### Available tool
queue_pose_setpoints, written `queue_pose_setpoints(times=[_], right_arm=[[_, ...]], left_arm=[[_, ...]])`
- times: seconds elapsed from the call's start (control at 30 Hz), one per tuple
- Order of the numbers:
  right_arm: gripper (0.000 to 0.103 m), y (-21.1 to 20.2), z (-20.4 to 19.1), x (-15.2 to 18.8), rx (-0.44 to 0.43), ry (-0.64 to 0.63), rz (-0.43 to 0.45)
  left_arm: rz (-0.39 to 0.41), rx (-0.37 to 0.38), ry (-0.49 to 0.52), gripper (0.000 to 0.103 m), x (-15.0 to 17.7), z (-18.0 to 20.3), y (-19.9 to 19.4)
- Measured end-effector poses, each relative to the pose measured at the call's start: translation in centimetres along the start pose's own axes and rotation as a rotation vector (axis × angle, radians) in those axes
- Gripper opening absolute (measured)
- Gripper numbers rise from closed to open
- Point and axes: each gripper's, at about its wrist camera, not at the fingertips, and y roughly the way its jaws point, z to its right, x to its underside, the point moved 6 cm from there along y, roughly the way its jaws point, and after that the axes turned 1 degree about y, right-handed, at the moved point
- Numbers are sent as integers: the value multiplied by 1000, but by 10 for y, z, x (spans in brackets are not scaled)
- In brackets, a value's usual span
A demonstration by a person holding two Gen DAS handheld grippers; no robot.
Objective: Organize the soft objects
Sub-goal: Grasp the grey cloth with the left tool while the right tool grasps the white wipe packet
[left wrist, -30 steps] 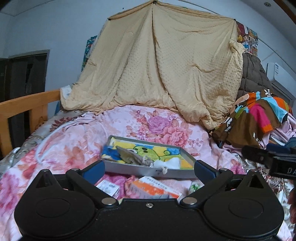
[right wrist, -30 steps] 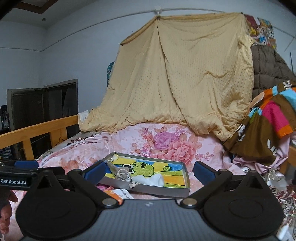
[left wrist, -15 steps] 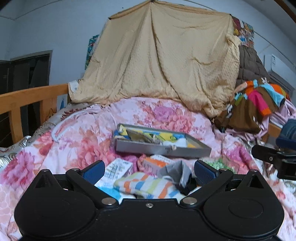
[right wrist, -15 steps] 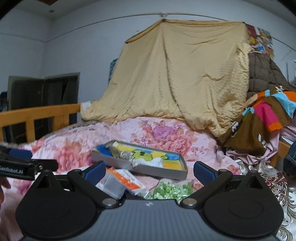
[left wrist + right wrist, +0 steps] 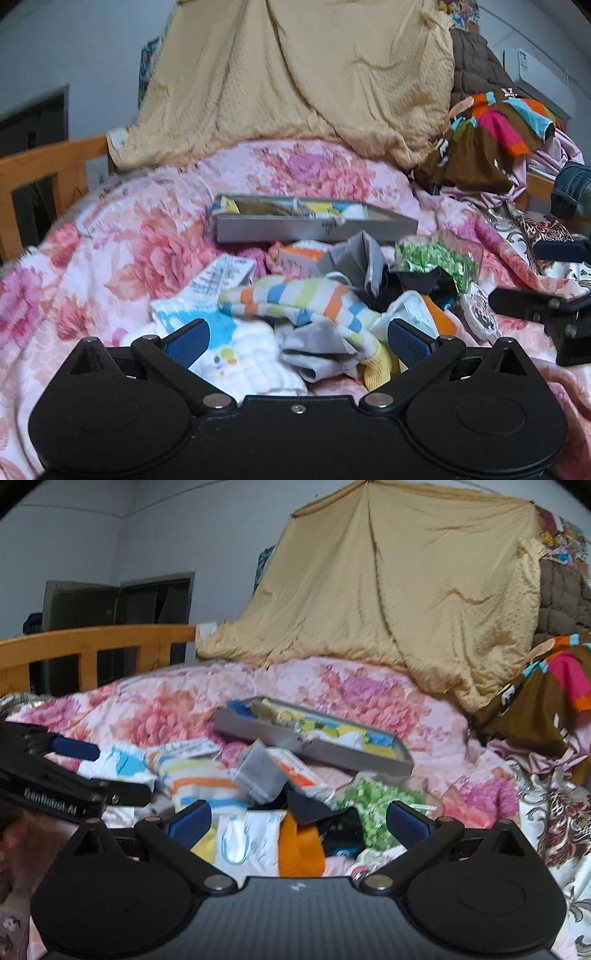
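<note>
Striped sock [image 5: 295,295], orange, blue and green on white: lies atop a loose heap of soft goods on the floral bedspread [image 5: 110,258], just ahead of the left gripper [image 5: 297,338], whose jaws stand wide apart and empty. White knitted piece [image 5: 251,365] and grey sock [image 5: 317,343]: directly between those jaws, overlapping one another. Grey tray [image 5: 314,229]: beyond the heap, already holding a few items. Right gripper [image 5: 297,818]: jaws likewise apart, empty, over a clear packet [image 5: 240,838] and an orange item [image 5: 299,845]. Green packet [image 5: 373,801]: near its right finger. Risk, as judged: closing on overlapped layers may lift two pieces together, or drag neighbours off the heap; both views are blurred, so aim may be off.
</note>
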Motion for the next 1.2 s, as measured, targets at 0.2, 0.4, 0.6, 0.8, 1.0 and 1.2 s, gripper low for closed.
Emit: queue_pose_setpoints(times=[0.2,0.4,0.6,0.8,1.0,1.2], right_arm=[[103,13,-6,10,3,-41,-69],[103,22,-9,20,-20,-49,-114],[103,39,-25,36,-60,-112,-177],[103,46,-37,43,-93,-150,-190],[95,55,-39,48,-108,-128,-216],[91,64,-38,51,-95,-103,-218]], left_arm=[[-61,14,-12,102,2,-4,17],[-105,41,109,102,1,3,25],[-142,54,258,100,2,7,33],[-166,30,399,88,5,13,39],[-164,35,476,75,8,19,40],[-173,17,541,57,12,29,43]])
